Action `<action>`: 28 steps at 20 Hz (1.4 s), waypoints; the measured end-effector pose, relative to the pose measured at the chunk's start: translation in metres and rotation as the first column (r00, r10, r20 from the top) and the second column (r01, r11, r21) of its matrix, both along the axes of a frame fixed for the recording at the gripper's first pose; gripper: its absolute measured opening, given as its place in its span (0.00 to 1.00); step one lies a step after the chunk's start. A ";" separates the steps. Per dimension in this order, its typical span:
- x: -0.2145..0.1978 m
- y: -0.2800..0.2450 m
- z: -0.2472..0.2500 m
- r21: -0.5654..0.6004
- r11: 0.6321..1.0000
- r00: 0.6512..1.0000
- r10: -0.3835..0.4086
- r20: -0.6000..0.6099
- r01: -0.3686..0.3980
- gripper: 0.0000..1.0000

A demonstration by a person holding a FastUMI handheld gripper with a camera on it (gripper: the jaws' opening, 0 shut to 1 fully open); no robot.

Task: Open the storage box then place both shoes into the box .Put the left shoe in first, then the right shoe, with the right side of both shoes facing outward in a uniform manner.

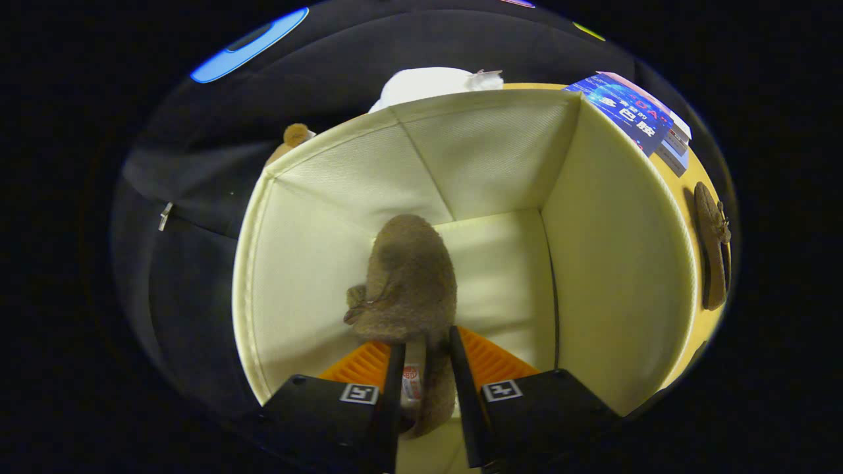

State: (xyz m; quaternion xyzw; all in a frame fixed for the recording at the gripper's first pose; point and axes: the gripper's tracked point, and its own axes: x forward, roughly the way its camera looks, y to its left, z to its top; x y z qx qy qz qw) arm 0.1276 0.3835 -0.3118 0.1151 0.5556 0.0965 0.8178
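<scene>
A cream fabric storage box point(612, 263) stands open below me, and I look down into it. My gripper point(425, 349) is shut on the heel of a fuzzy brown shoe point(411, 276), both fingers pressing its sides. The shoe hangs inside the box with its toe pointing at the far wall, close above the box floor. A second brown shoe point(714, 247) lies on the yellow table point(698, 329) outside the box's right wall.
A stack of books point(635, 112) with a blue cover rests on the table beyond the box's right corner. A white object point(428, 85) sits behind the far wall. A small tan plush thing point(296, 135) peeks past the left corner.
</scene>
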 end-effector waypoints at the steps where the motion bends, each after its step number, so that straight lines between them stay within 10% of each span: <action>1: -0.002 0.002 0.008 0.021 1.000 1.000 0.014 0.007 -0.014 0.57; 4: -0.009 0.008 0.051 0.108 0.992 0.995 0.063 0.080 -0.071 0.99; 12: -0.029 -0.071 0.141 0.029 0.971 0.921 0.217 0.325 -0.239 0.99; 20: -0.017 -0.251 0.180 -0.160 0.971 0.838 0.232 0.494 -0.175 0.99; 28: 0.006 -0.399 0.116 -0.201 0.979 0.892 0.127 0.434 -0.041 0.99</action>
